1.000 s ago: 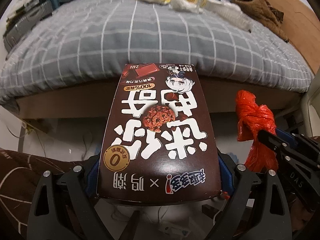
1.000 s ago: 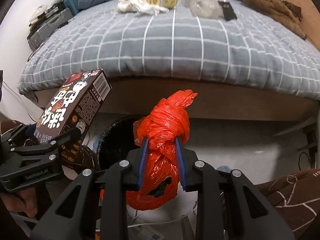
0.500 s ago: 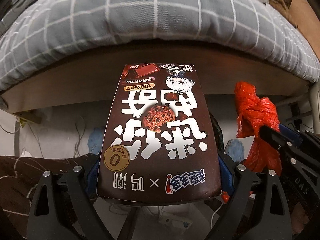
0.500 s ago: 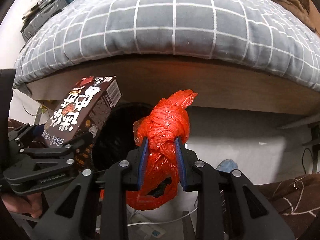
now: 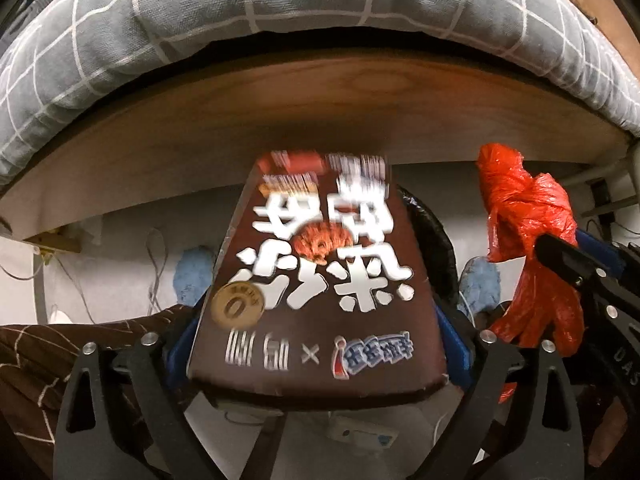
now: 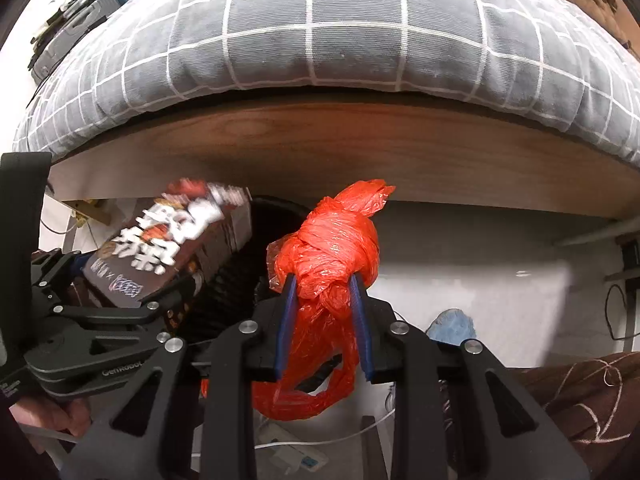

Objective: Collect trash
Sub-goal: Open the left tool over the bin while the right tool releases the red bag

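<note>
The step in hand is the drop into the black trash bin (image 6: 240, 280), which stands on the floor under the wooden edge of the bed (image 6: 320, 152). The left gripper (image 5: 316, 344) points steeply down above the bin, and its jaws are opening. The brown snack box (image 5: 316, 280) is between them and looks blurred, so it seems to be slipping free toward the bin mouth; whether the pads touch it at this moment cannot be told.

The right gripper (image 6: 324, 320) is just beside the bin, on its right in that gripper's view. Its jaws are narrow and clamp the knotted red plastic bag (image 6: 332, 248) below the knot.

The next move probably calls for bringing the red bag over the bin opening, then letting the jaws go apart. The left gripper should first clear away, so that the two do not collide.
</note>
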Action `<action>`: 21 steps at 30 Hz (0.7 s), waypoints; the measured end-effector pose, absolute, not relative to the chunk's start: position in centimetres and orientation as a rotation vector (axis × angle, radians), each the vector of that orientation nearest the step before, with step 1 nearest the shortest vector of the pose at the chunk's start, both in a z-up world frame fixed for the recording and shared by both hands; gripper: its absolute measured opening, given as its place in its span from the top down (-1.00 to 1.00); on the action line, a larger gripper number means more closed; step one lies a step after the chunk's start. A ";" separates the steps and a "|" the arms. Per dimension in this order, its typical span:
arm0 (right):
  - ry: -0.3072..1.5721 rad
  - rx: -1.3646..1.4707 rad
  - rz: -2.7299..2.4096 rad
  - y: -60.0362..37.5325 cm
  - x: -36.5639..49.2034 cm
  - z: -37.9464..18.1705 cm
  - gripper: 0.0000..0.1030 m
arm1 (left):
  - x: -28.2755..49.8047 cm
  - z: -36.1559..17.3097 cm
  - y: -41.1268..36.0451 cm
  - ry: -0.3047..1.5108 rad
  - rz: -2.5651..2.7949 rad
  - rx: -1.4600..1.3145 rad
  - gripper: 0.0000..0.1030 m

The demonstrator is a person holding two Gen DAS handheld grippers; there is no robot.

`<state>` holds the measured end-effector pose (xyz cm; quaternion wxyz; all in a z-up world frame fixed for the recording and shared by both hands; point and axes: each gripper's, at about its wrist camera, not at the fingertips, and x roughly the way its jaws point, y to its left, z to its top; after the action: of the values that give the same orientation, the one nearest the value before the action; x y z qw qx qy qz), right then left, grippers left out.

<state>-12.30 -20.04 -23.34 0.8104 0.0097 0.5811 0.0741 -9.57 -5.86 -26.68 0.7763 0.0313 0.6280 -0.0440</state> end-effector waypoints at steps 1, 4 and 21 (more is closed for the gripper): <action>1.240 0.019 0.163 -19.8 -12.2 -23.3 0.50 | -9.6 -26.6 -5.8 1.350 -0.093 0.064 -0.87; 1.242 0.025 0.180 -19.2 -12.1 -23.3 0.50 | -9.4 -26.1 -5.1 1.314 -0.079 0.054 -0.89; 1.288 -0.040 0.308 -12.5 -11.1 -24.6 0.50 | -11.3 -25.4 2.2 1.262 0.020 -0.059 -0.89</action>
<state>-11.07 -12.46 -24.58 0.7884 -0.0184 0.5981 0.1428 -11.26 2.22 -25.44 0.8069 -0.0274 0.5899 0.0095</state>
